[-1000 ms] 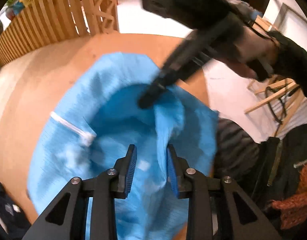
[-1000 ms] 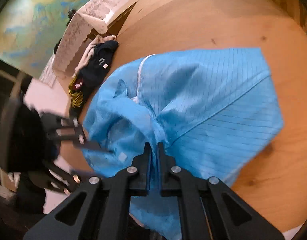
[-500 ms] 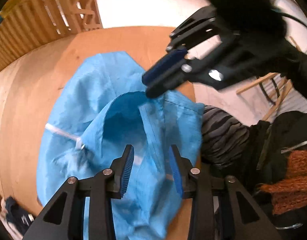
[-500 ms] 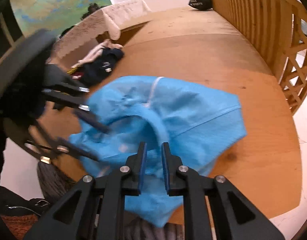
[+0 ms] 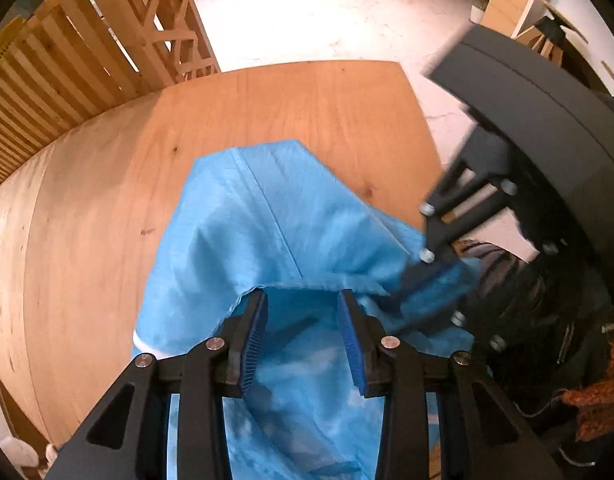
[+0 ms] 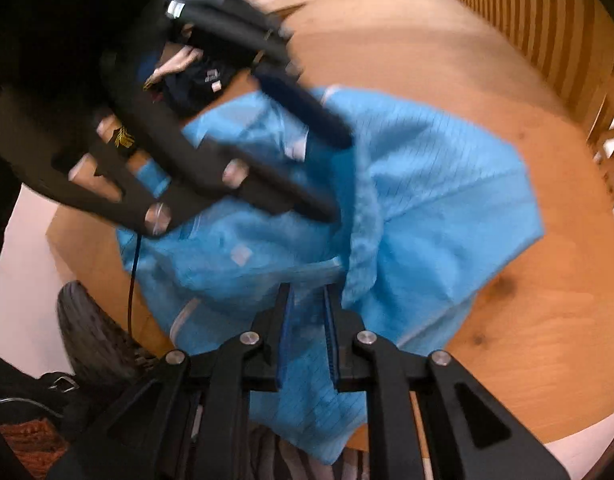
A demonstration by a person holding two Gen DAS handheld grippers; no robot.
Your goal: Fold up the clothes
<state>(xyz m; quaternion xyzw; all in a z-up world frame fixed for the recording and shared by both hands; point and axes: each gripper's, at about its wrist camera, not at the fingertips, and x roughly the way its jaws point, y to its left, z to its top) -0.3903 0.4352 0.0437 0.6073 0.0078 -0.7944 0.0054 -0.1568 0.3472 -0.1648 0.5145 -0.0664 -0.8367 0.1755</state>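
Moved since before: both grippers have swung across the table; the right one, which sat up near the far side of the cloth, now reaches in low at the near edge, and its jaws, which were pressed together a second ago, now stand a narrow gap apart.

Garment: blue garment (image 5: pixel 275 220) lies rumpled on the wooden table (image 5: pixel 107 200), its near part hanging over the table edge toward the person, its far part spread flat with a seam running up it.

Left gripper (image 5: pixel 303 300): jaws spread a moderate way, a raised fold of the blue cloth standing between the pads; I can't see them pressing on it, so it reads as unclamped, placed to take that edge.

Right gripper (image 6: pixel 307 292): jaws a little apart, blue fabric bunched in the gap; blur makes it hard to say whether the pads bite, but they look slack.

Why held so: my guess is both tools are hunting along the same near hem to find two corners and pull it taut before any fold.

Also changed: cloth looks more heaped at the near edge than earlier.

Surroundings: dark clothes pile (image 6: pixel 195 84) at the table's far corner, wooden slat fence (image 5: pixel 87 60) behind.
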